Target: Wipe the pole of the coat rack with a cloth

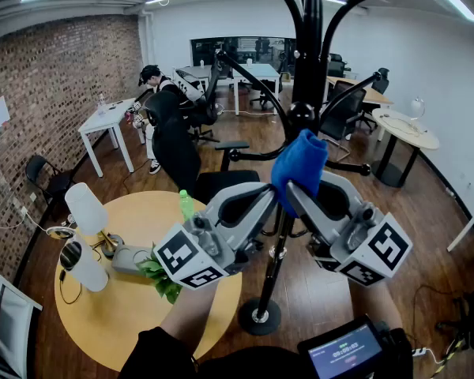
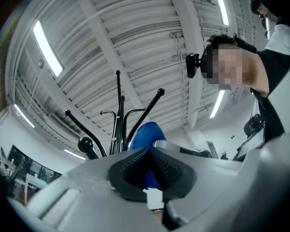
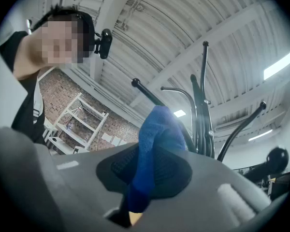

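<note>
We hold the blue cloth (image 1: 302, 163) at the pole (image 1: 309, 54) of the coat rack, just under its arms. The left tongs (image 1: 272, 195) and right tongs (image 1: 298, 198) are both clamped on it, likely to stretch it round for wiping.

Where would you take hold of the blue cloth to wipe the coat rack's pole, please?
By its two lower ends, coming in from either side of the pole. The blue cloth is bunched up at the pole, and the left gripper and right gripper each pinch one end, which should pull it snug.
</note>
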Available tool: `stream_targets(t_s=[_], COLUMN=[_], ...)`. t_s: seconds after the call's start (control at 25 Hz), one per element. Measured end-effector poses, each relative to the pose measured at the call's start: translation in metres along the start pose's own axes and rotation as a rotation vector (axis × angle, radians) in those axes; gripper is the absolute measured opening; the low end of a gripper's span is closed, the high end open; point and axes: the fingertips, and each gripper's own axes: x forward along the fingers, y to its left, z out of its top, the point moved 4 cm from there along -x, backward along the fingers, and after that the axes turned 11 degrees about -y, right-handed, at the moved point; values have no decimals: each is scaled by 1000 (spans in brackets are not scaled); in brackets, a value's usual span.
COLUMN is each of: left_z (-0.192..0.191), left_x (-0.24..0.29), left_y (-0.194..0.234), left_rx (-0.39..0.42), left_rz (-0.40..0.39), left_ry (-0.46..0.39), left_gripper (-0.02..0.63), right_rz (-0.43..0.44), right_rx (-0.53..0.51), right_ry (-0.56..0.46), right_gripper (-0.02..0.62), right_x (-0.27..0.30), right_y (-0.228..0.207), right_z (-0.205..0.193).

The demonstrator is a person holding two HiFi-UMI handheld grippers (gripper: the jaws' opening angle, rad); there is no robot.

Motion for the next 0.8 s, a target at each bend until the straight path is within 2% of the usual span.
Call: stream_targets(t_s=[0.16,0.56,0.68,0.8], left_z=[16,71,75,64], left_x=[8,27,28,33], left_y=[0,-10,-7,-3], left_rx=[27,127,125,81], left_rz=[-43,-112,-110,-73], left_ry=[0,-34,-37,-30], left_gripper=[0,0,0,0], right_rz=[17,129,129,102], right_rx=[-27,-129,-128,-81], right_ry=[-40,-123,-131,-134], right_gripper=[52,52,52,52], right_x=[17,50,53,50], right_y=[2,46,47,35], right_z=[23,65,64,60])
